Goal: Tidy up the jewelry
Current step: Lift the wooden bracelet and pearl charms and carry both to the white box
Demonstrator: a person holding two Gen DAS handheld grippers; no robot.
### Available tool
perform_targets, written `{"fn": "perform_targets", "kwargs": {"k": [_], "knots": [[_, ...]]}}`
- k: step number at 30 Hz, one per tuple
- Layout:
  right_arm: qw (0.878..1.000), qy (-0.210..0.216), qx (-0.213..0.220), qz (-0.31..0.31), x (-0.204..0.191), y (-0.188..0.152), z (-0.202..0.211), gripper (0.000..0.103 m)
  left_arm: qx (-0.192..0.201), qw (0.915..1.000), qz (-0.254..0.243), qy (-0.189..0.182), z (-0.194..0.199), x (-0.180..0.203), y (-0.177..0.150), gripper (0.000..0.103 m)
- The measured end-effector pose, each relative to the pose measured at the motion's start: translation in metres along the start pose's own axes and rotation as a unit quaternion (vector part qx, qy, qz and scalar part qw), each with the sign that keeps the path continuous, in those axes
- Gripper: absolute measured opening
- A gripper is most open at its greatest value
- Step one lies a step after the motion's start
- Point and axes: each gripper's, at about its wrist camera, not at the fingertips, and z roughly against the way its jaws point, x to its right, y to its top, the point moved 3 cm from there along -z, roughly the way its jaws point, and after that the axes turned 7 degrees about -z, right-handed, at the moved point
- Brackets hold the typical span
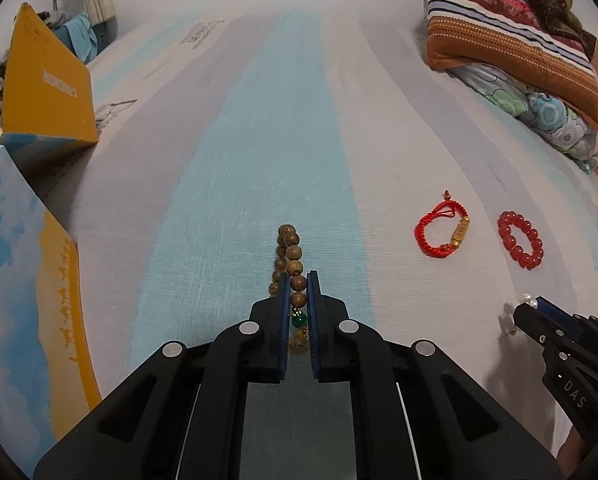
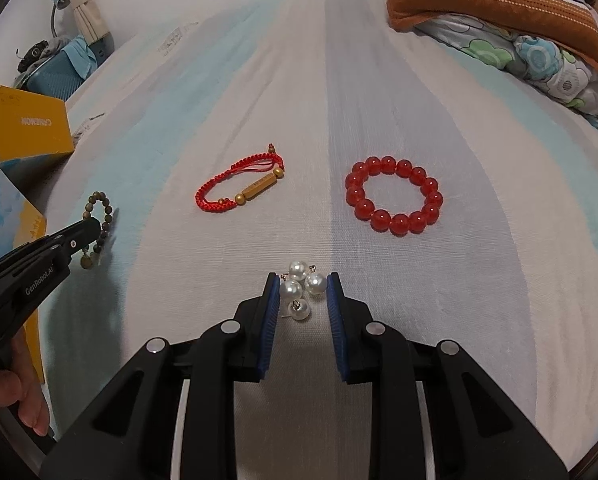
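My left gripper is shut on a wooden bead bracelet with a green bead and a gold charm; the loop's far end sticks out past the fingertips over the striped bed sheet. My right gripper is shut on a small cluster of white pearl pieces, its blue pads against the outer pearls. A red cord bracelet with gold beads and a red bead bracelet lie flat on the sheet beyond the right gripper. The right wrist view also shows the left gripper with the wooden bracelet.
A yellow box stands open at the far left, with a blue-and-yellow box part nearer. A striped pillow and floral quilt are piled at the far right. A person's hand holds the left gripper's handle.
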Motion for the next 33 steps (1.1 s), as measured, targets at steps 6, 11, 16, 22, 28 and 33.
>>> {"fn": "perform_targets", "kwargs": {"k": [6,11,16,22,28,33], "knots": [[1.000,0.002,0.003,0.004,0.000,-0.002,0.007,0.023,0.005,1.0000,-0.003,-0.001,0.012,0.003,0.000,0.007],[1.000,0.005,0.009,0.003,0.000,-0.003,0.014,0.023,0.009,0.9999,-0.007,-0.001,0.022,0.006,-0.001,0.007],[1.000,0.008,0.015,0.005,0.000,-0.005,0.022,0.023,0.013,0.9998,-0.013,0.001,0.035,0.009,-0.002,0.007],[1.000,0.010,0.026,0.002,-0.003,-0.003,0.040,0.023,0.025,0.9995,-0.018,-0.004,0.059,0.012,0.001,0.007],[0.999,0.017,0.042,0.003,-0.011,-0.001,0.064,0.023,0.035,0.9993,-0.016,-0.002,0.084,0.011,0.002,0.007],[0.998,0.023,0.052,0.007,-0.022,-0.001,0.082,0.023,0.041,0.9991,-0.014,0.002,0.103,0.005,-0.001,0.007]]}}
